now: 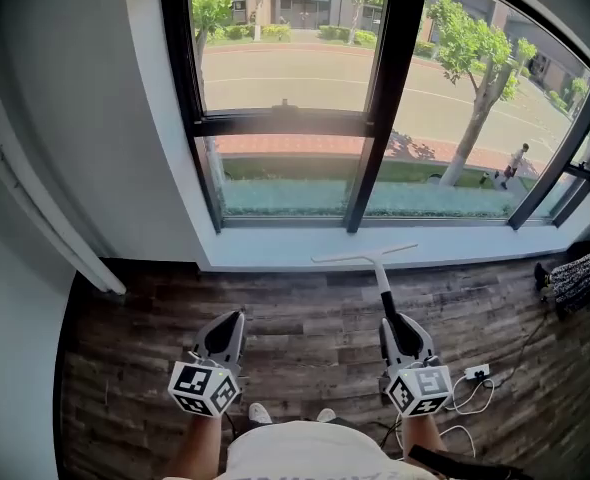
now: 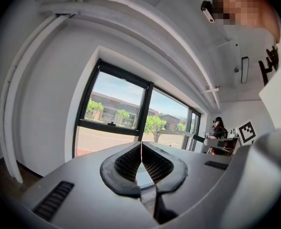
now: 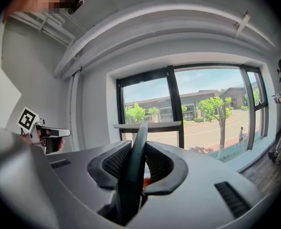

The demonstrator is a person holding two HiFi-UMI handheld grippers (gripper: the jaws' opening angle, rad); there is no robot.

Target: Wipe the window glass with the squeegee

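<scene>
Nearest me, at seven o'clock in the head view, my left gripper (image 1: 233, 320) is held low over the wooden floor (image 1: 305, 313). It points forward with its jaws pressed together on nothing. At five o'clock my right gripper (image 1: 393, 328) points the same way, jaws pinching the handle of the squeegee (image 1: 380, 276). The handle runs toward twelve, and the blade sits crosswise over the white sill (image 1: 265, 250), short of the window glass (image 1: 285, 68) beyond.

a plain room facing a street (image 1: 295, 78): large window (image 1: 400, 88), wood floor (image 1: 305, 328), white walls (image 1: 75, 118).
</scene>
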